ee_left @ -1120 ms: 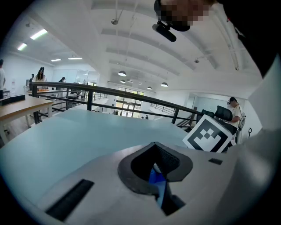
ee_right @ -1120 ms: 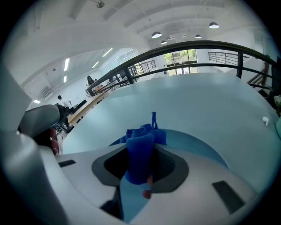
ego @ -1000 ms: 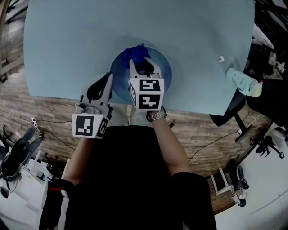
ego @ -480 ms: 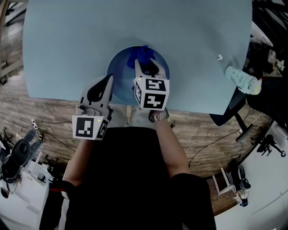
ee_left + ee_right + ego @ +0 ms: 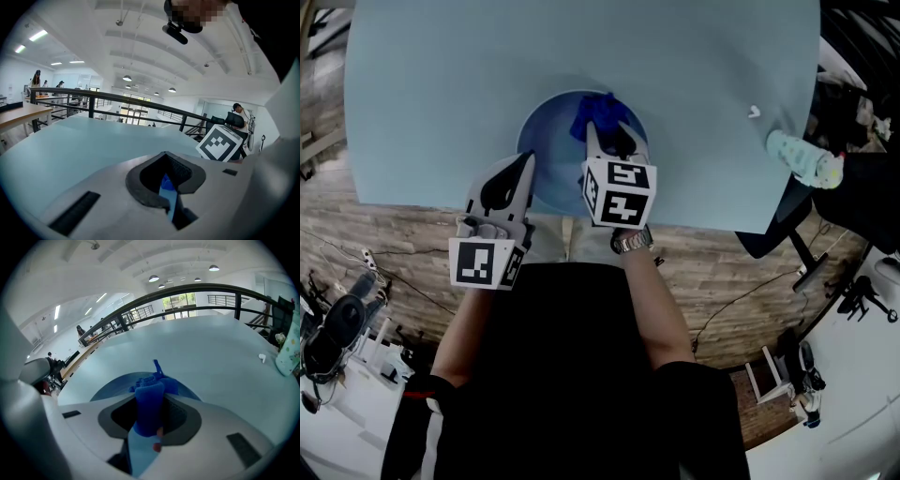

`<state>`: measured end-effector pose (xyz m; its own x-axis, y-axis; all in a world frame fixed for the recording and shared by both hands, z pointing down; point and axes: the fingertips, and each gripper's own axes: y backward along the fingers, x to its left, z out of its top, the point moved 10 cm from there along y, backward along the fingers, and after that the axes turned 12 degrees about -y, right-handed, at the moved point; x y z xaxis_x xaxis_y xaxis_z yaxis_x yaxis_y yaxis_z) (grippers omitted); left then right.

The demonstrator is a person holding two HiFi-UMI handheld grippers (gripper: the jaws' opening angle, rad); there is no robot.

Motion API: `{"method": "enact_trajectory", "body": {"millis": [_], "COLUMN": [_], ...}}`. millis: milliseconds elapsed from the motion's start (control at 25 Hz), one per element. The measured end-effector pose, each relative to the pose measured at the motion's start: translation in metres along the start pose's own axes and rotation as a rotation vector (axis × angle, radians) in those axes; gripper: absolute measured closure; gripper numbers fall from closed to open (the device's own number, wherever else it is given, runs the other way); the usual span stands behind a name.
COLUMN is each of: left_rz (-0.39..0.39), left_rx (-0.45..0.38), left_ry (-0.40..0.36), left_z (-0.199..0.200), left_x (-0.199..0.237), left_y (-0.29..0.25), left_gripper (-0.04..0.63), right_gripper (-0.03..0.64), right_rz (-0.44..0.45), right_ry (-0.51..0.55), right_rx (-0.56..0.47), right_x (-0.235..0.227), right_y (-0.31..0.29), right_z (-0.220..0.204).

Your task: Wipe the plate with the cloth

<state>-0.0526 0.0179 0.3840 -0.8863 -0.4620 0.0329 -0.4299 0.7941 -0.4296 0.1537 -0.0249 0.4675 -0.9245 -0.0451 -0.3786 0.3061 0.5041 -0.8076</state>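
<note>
The wipe looks to be in progress rather than starting or finished. The right gripper (image 5: 604, 137) has its fingers clenched on the cloth (image 5: 598, 114), a bunched dark-blue rag. In the right gripper view the rag fills the gap between the fingers and spills out ahead of them onto the plate (image 5: 110, 386). From the head view, the cloth sits on the far right part of the plate (image 5: 555, 150), close to the rim. The plate itself lies flat on the counter (image 5: 441, 84), near the edge closest to the person.

The left gripper (image 5: 526, 161) is at the plate's near left rim. In its own view the left gripper's (image 5: 168, 187) fingers are drawn together on a thin blue edge, which I take to be the plate's rim (a steadying grip, by the look of it).

The grasp on the cloth is made, the plate is braced, and the cloth is down on the dish. How much of the surface has been covered cannot be told, because the plate shows an even blue with no visible smears or wet track. Judging from where the cloth lies now, the centre, the left side and the near part remain to be passed over before the cloth can be lifted away.
</note>
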Motion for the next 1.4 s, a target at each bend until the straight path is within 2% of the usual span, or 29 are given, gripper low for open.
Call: {"method": "enact_trajectory", "body": {"millis": [640, 960, 1400], "left_rz": [-0.026, -0.021, 0.02], "left_rx": [-0.009, -0.01, -0.005], "left_ry": [-0.021, -0.02, -0.003], "left_z": [-0.006, -0.009, -0.012], "left_x": [-0.014, -0.014, 0.004], "left_y": [0.016, 0.024, 0.032], "left_gripper": [0.595, 0.595, 0.595], "right_gripper": [0.499, 0.499, 0.499], "right_rz": [-0.04, 0.005, 0.086], "right_ry": [-0.022, -0.005, 0.043], "right_rx": [-0.031, -0.046, -0.014], "right_x": [-0.013, 0.005, 0.047], "right_y": [0.027, 0.035, 0.022], "right_z": [-0.011, -0.009, -0.014]}}
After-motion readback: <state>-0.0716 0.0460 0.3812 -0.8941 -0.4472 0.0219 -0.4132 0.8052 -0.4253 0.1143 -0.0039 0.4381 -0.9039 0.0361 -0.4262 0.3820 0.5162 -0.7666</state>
